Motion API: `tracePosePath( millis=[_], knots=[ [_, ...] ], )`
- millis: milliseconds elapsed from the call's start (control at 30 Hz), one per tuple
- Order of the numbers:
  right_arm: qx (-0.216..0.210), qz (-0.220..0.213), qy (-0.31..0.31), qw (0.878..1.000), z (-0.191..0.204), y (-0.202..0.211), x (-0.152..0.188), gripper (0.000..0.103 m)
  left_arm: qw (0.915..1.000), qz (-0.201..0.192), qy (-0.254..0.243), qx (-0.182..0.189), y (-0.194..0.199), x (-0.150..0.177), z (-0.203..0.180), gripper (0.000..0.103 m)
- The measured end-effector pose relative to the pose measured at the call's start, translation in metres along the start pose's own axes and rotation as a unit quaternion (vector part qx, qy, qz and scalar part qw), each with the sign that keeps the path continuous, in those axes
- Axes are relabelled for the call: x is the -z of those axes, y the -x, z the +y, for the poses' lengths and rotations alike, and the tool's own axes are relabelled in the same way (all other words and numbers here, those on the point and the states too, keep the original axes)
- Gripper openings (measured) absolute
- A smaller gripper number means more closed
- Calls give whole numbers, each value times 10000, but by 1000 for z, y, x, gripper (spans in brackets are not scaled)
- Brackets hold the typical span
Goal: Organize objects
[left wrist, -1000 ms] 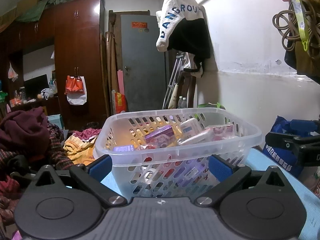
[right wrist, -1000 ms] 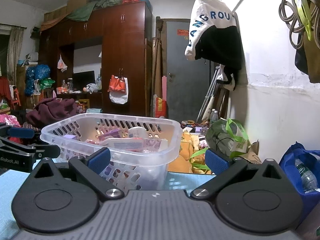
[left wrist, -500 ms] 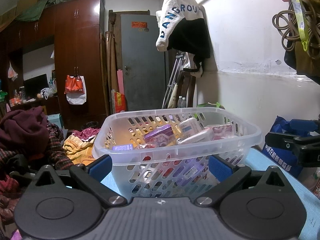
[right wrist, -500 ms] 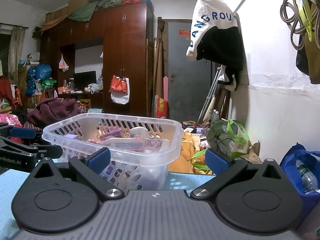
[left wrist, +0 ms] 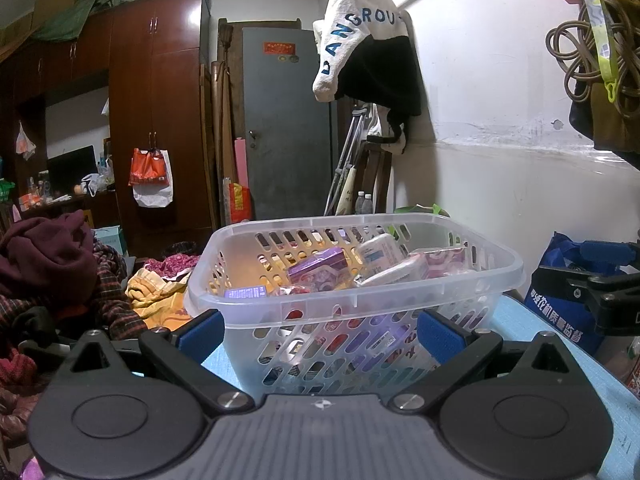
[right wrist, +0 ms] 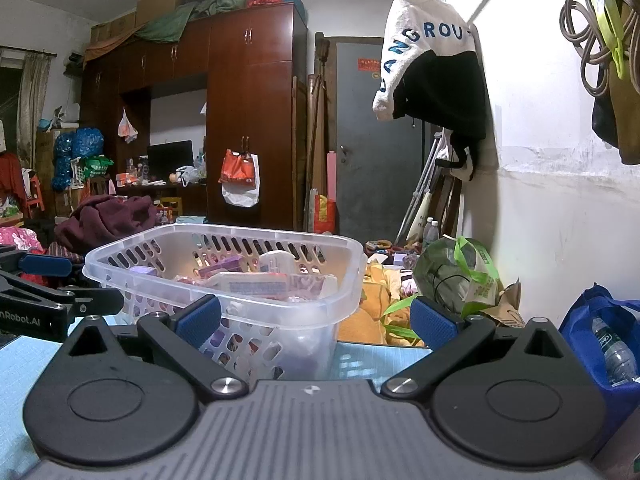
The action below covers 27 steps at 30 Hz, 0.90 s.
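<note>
A clear plastic basket (left wrist: 352, 300) with slotted walls stands on a light blue table mat (left wrist: 516, 316). It holds several small boxes and packets, among them a purple box (left wrist: 318, 270) and a white box (left wrist: 380, 250). My left gripper (left wrist: 318, 330) is open and empty, its blue pads level with the basket's near wall. The basket also shows in the right wrist view (right wrist: 240, 276), left of centre. My right gripper (right wrist: 316, 318) is open and empty, near the basket's right corner. Each gripper appears at the edge of the other's view.
A blue bag (left wrist: 560, 304) stands at the table's right end by the white wall. A green-handled bag (right wrist: 460, 276), yellow cloth (left wrist: 156, 292) and a dark red clothes pile (left wrist: 44, 256) lie beyond the table. A wardrobe (left wrist: 156, 112) and grey door (left wrist: 288, 120) stand at the back.
The right wrist view has shifted slightly, with the basket a little further right in it. The left gripper and the basket's contents look unchanged.
</note>
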State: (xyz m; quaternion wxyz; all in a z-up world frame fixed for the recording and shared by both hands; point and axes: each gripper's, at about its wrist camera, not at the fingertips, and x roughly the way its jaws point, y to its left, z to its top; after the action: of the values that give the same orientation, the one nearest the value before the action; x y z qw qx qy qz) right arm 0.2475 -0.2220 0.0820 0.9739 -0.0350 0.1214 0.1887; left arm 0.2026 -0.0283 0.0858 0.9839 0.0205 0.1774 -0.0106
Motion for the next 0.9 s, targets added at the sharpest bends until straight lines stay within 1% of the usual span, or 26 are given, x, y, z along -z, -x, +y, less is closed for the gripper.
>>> tracePosePath(
  millis=[900],
  knots=[
    [-4, 18, -5, 10000, -2, -1, 2, 103, 10000, 3, 17, 17, 0, 1, -1, 103]
  ],
)
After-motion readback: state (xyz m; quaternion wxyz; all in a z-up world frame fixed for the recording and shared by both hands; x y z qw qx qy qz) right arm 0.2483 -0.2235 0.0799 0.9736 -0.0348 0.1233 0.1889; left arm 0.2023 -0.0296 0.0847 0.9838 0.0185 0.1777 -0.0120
